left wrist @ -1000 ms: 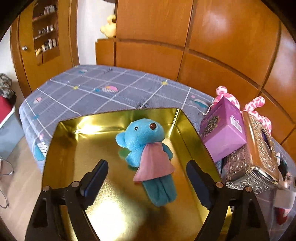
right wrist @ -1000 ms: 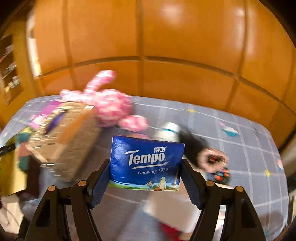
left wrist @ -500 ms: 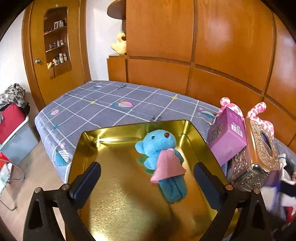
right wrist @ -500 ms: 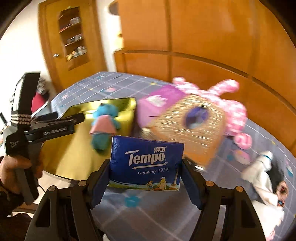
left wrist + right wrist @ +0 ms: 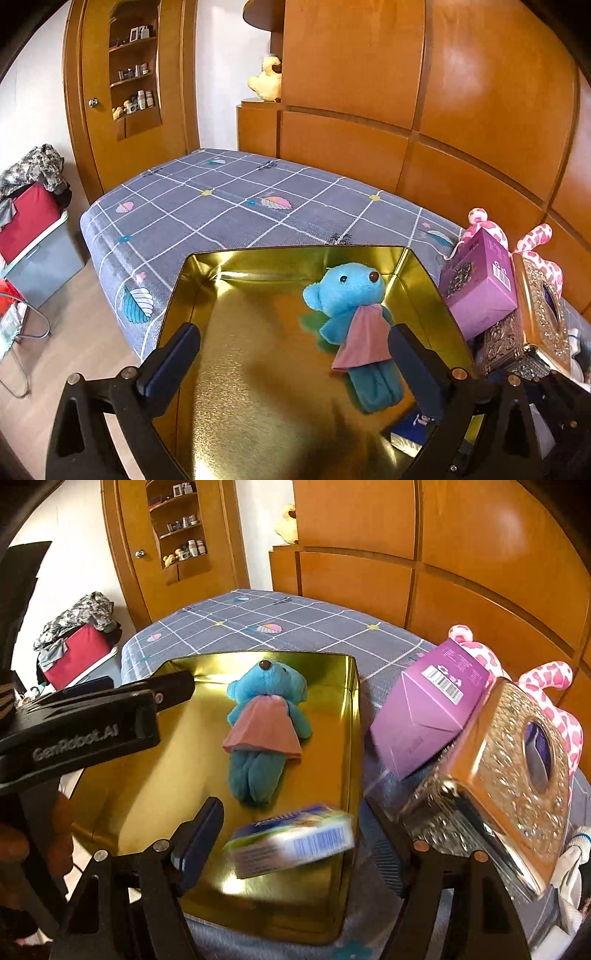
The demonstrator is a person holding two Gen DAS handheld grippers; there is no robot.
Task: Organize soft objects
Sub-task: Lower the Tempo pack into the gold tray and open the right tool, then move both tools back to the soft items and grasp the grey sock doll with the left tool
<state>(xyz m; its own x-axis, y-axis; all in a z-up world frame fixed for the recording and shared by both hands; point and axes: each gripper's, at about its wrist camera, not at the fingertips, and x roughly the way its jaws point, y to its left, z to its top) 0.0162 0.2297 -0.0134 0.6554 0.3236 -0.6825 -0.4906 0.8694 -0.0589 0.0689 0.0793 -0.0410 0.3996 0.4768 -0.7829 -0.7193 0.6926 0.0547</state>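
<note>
Gold metal tin [image 5: 343, 738], shallow and rectangular, sits on a grey checked bedspread [image 5: 295, 624]. A blue plush bear [image 5: 264, 731] in a pink skirt lies face up inside, head toward the far wall. The right gripper [image 5: 291, 838] points down over the tin's near right corner; its jaws are opening, and a blurred blue pack of tissues [image 5: 291, 840] sits tilted between them, its long side running jaw to jaw, apparently dropping free just below the bear's feet. The left gripper [image 5: 295, 354] hangs over the tin's left side, jaws wide and holding nothing. A purple box [image 5: 432, 705] and an ornate gold tissue box [image 5: 509, 775] lean beside the tin.
</note>
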